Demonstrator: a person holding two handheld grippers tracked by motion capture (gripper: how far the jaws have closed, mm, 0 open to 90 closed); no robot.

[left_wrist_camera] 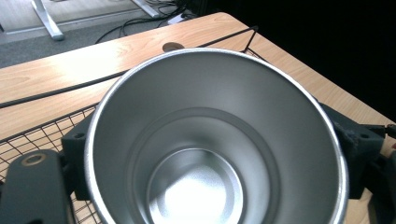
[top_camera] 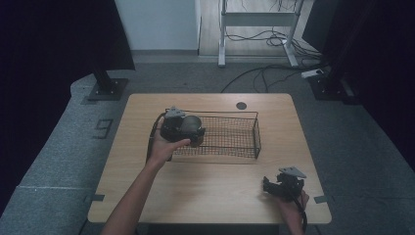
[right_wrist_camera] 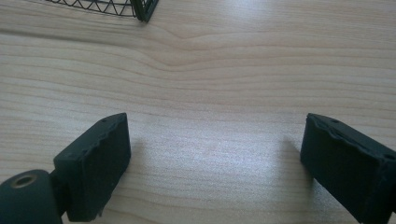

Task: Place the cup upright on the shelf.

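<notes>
Steel cup (left_wrist_camera: 215, 140) clamped in left tongs (top_camera: 188, 131) over the wire basket (top_camera: 244, 147); right tongs (top_camera: 274, 186) rest wide open, empty.

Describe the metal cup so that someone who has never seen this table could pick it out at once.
Start at the wooden table, then the black wire basket at its middle. At the basket's left end, the left gripper holds a metal cup: round, empty, shiny silver inside, the one solid thing among wire mesh.
</notes>
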